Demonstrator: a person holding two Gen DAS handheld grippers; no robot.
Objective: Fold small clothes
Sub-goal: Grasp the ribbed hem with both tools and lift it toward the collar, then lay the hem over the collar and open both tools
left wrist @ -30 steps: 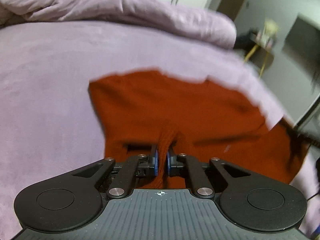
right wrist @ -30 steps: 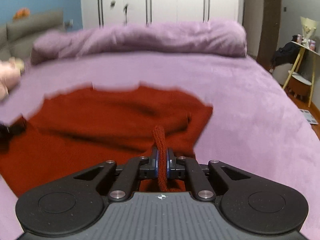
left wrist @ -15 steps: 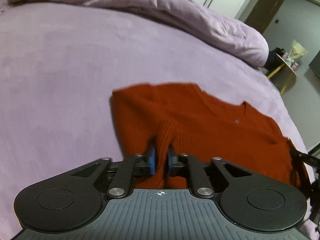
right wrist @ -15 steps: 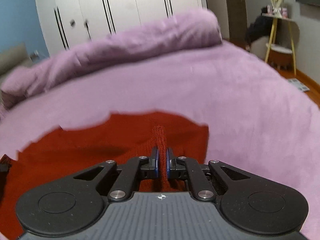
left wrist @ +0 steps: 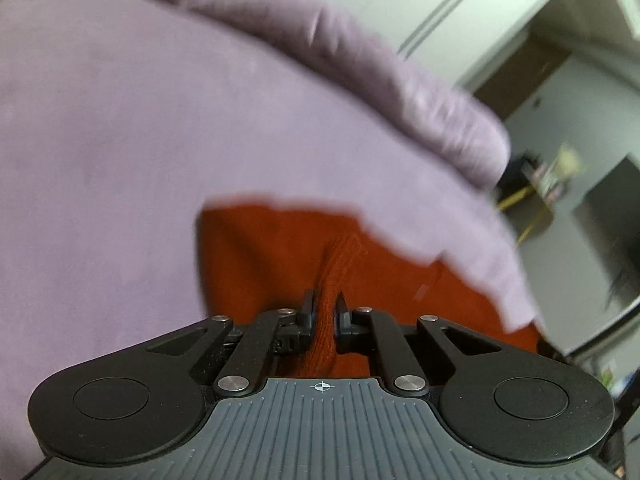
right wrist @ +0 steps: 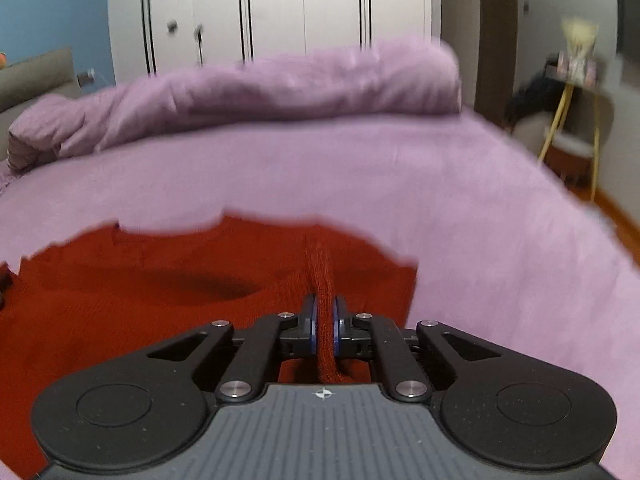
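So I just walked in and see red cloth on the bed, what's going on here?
A person is folding a red knit sweater on a bed with a purple bedspread, using two handheld grippers. The left gripper and the right gripper are each shut on a pinched ridge of the sweater's fabric. The rest of the sweater lies spread on the bed.

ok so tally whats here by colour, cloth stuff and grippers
red: 1, the sweater
purple: 2, the bed sheet and the rolled duvet
black: 2, the left gripper and right gripper, each shut on the sweater
total: 5
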